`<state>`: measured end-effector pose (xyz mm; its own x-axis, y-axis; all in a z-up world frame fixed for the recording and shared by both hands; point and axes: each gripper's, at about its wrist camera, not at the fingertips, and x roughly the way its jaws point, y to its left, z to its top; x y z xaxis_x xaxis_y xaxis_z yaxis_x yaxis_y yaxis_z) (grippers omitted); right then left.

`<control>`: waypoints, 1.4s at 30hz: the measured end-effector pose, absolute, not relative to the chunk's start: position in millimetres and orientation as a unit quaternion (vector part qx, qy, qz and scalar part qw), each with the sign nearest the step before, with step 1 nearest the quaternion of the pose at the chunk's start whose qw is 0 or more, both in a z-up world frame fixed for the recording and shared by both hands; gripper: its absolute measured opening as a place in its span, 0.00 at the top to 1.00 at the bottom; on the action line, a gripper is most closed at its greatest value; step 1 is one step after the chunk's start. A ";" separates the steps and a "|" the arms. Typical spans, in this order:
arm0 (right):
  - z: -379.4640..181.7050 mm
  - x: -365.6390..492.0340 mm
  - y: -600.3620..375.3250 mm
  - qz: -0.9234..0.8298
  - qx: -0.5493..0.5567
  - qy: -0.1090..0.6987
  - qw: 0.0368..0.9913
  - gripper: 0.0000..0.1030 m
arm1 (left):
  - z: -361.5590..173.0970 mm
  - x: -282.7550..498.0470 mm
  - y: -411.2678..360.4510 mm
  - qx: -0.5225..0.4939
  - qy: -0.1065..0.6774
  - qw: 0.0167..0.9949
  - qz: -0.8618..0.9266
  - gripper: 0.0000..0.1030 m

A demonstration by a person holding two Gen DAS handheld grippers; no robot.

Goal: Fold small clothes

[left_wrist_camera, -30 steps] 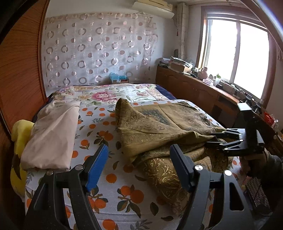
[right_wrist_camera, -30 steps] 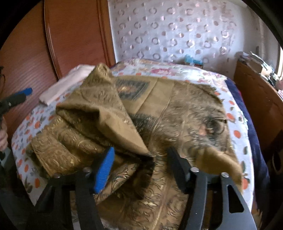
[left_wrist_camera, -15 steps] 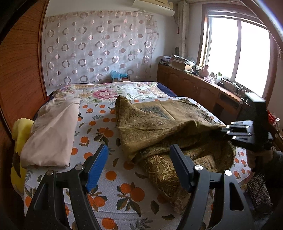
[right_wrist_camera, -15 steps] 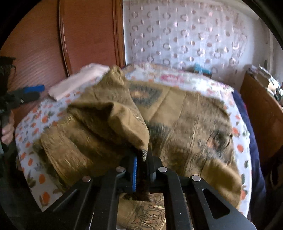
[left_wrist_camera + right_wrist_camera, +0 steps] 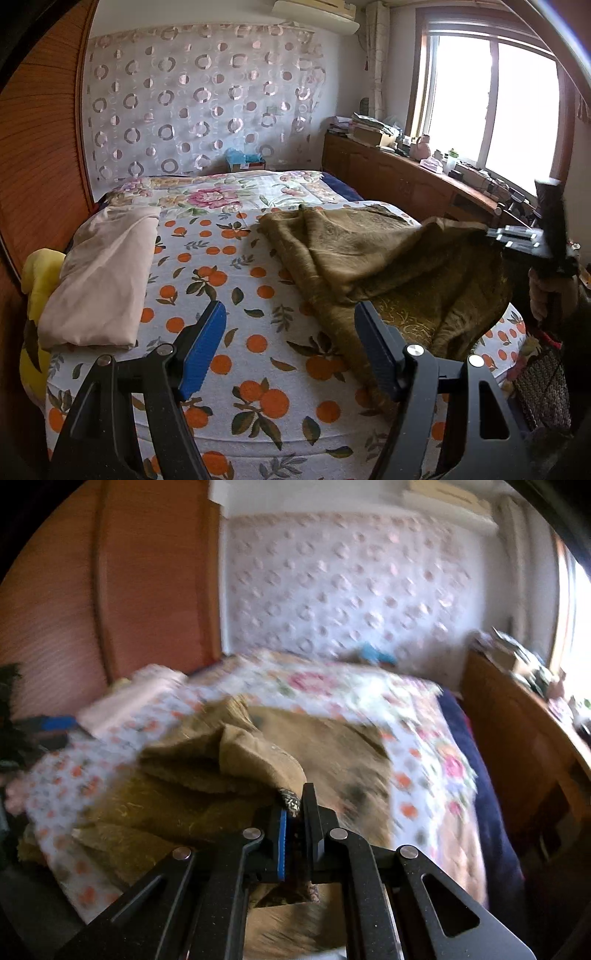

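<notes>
My right gripper is clenched on a corner of the brown patterned cloth, mid-right of the frame; my left gripper hangs released at bottom centre over the bedsheet

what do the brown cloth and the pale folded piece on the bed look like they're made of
The brown cloth looks like thin woven fabric with a paisley pattern, perhaps a scarf: it drapes in soft folds from the right tool, and the underside shows a faint golden sheen. The pale folded piece looks like plain matte cotton or a similar knit, smooth and unpatterned; its exact fibre can't be told.
</notes>
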<state>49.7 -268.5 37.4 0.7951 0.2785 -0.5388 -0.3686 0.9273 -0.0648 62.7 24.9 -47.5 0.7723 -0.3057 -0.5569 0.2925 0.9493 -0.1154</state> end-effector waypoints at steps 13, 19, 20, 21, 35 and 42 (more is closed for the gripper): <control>26.3 55.1 -279.2 0.134 -0.074 0.295 0.943 0.44 | -49.2 63.0 16.4 -0.010 0.299 0.941 -0.160 0.29; 24.7 66.7 -233.7 0.195 -0.114 0.297 0.928 0.42 | -49.5 62.9 16.3 -0.010 0.300 0.940 -0.160 0.29; 25.9 67.9 -225.7 0.205 -0.121 0.296 0.925 0.42 | -49.5 62.9 16.2 -0.010 0.300 0.940 -0.160 0.29; 26.8 67.9 -221.4 0.214 -0.126 0.296 0.922 0.42 | -49.6 62.6 16.3 -0.011 0.300 0.940 -0.160 0.29; 6.4 128.8 -148.5 0.299 -0.156 0.351 0.874 0.42 | -60.1 60.9 13.5 -0.013 0.305 0.939 -0.162 0.29; -9.3 131.2 -123.1 0.324 -0.196 0.373 0.847 0.42 | -62.8 60.3 14.8 -0.014 0.307 0.937 -0.166 0.29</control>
<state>131.2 -123.1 -9.3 0.5115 0.4023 -0.7593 -0.6946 0.7138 -0.0898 60.3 14.8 -62.8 0.7561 -0.3189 -0.5715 0.3020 0.9447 -0.1277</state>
